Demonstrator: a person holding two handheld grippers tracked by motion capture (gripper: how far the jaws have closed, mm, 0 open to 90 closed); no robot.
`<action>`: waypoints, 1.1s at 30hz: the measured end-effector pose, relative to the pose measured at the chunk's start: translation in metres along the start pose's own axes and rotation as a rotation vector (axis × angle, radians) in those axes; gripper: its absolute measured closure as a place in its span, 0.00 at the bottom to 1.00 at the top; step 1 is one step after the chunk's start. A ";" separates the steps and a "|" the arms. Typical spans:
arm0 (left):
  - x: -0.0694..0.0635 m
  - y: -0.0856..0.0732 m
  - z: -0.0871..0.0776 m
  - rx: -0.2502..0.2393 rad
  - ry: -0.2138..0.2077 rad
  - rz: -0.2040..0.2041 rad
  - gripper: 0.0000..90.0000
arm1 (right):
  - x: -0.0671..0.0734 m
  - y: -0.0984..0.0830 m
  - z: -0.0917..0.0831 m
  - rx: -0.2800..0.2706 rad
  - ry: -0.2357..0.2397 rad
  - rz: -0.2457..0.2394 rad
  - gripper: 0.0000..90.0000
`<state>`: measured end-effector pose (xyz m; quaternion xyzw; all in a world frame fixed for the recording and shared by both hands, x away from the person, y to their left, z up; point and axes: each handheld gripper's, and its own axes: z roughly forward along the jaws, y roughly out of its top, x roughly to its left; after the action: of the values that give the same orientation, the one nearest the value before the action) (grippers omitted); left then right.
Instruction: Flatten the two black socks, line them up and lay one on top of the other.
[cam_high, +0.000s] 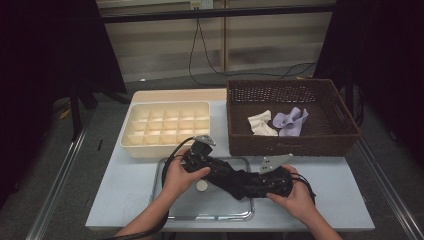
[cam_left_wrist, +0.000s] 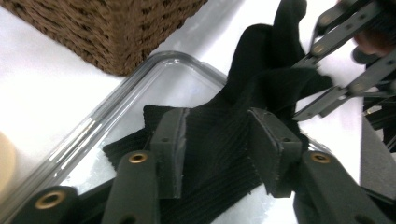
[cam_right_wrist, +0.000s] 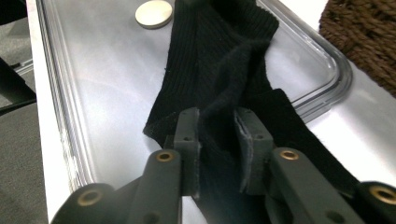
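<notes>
Two grippers work one black ribbed sock (cam_high: 235, 181), which lies across a clear tray (cam_high: 170, 212) at the near edge of the desk (cam_high: 125, 192).

High view: my left gripper (cam_high: 212, 167) sits at the sock's left end and my right gripper (cam_high: 257, 186) at its right end, each in one hand. A small round disc (cam_high: 201, 185) lies in the tray just below the left gripper. Behind the tray stand a cream divided box (cam_high: 167, 125) at the left and a brown wicker basket (cam_high: 292, 115) at the right. The basket contains a white cloth item (cam_high: 261, 123) and a lilac cloth item (cam_high: 290, 121), side by side.

Left gripper view: my left jaws stand part open with the sock's ribbed fabric bunched between them. Fabric lies against both pads; whether the pads press on it cannot be determined. The sock runs away over the tray rim toward the right gripper (cam_left_wrist: 322, 79) at the upper right. A corner of the basket (cam_left_wrist: 107, 28) stands just beyond the tray.

Right gripper view: my right jaws are set narrow, with a raised fold of the sock (cam_right_wrist: 224, 74) between the pads. The remaining length runs up the tray (cam_right_wrist: 93, 93) past the disc (cam_right_wrist: 153, 13). The basket (cam_right_wrist: 364, 42) shows at the upper right.
</notes>
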<state>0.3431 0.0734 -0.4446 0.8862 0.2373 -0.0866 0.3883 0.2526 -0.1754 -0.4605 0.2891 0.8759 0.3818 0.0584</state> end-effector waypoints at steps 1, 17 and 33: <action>0.000 0.000 0.002 0.008 0.001 -0.001 0.66 | 0.000 0.000 -0.001 -0.001 -0.003 -0.002 0.80; -0.006 -0.009 0.013 0.144 -0.042 0.035 0.96 | -0.020 -0.006 -0.035 -0.046 -0.031 0.117 0.63; -0.019 0.008 0.015 -0.050 -0.114 0.117 0.43 | -0.015 -0.016 -0.030 -0.007 -0.073 0.088 0.95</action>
<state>0.3314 0.0509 -0.4435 0.8823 0.1647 -0.1084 0.4275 0.2482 -0.2114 -0.4528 0.3410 0.8583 0.3761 0.0745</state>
